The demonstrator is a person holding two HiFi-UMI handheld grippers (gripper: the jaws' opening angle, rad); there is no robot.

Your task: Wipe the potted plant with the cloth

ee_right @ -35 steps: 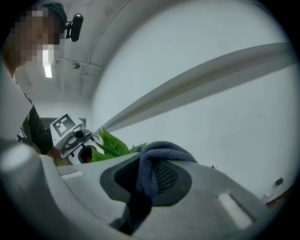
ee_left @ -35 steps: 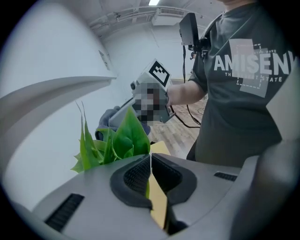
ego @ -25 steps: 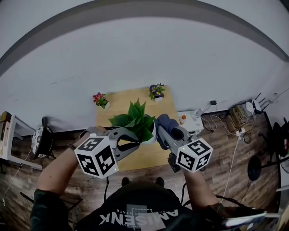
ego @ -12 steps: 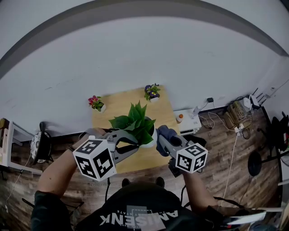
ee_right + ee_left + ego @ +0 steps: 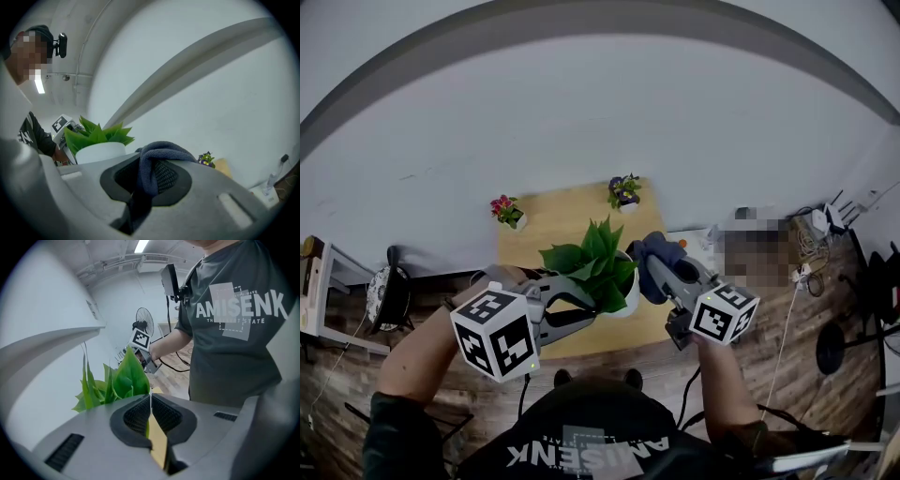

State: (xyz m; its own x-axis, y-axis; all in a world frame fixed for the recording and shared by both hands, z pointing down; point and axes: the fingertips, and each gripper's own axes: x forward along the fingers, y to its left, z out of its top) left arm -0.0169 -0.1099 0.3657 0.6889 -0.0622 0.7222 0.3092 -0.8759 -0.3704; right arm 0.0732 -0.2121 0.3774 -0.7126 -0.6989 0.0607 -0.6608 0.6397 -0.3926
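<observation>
Cloth (image 5: 647,251) gripped in the right tongs (image 5: 150,176) is held just right of the potted plant (image 5: 598,267) over the tabletop (image 5: 553,216), while a leaf (image 5: 146,429) is pinched in the near-shut left tongs (image 5: 150,414).

Wooden table (image 5: 567,220); pink-flowered pot (image 5: 507,210), purple-flowered pot (image 5: 624,192) on top

Three cameras: one worn on the head, one riding on each gripper.
Head view: from above the person (image 5: 581,441), steeply down on the table (image 5: 572,211), at middle distance. Left gripper view: close behind the left gripper (image 5: 150,398), facing past leaves toward the shirt (image 5: 234,338). Right gripper view: close behind the right gripper (image 5: 146,165) and its cloth (image 5: 161,150), facing the wall (image 5: 211,93). All three share the potted plant (image 5: 598,267). Each gripper view catches the other gripper. Head and right gripper views share the purple flower pot (image 5: 205,158).
</observation>
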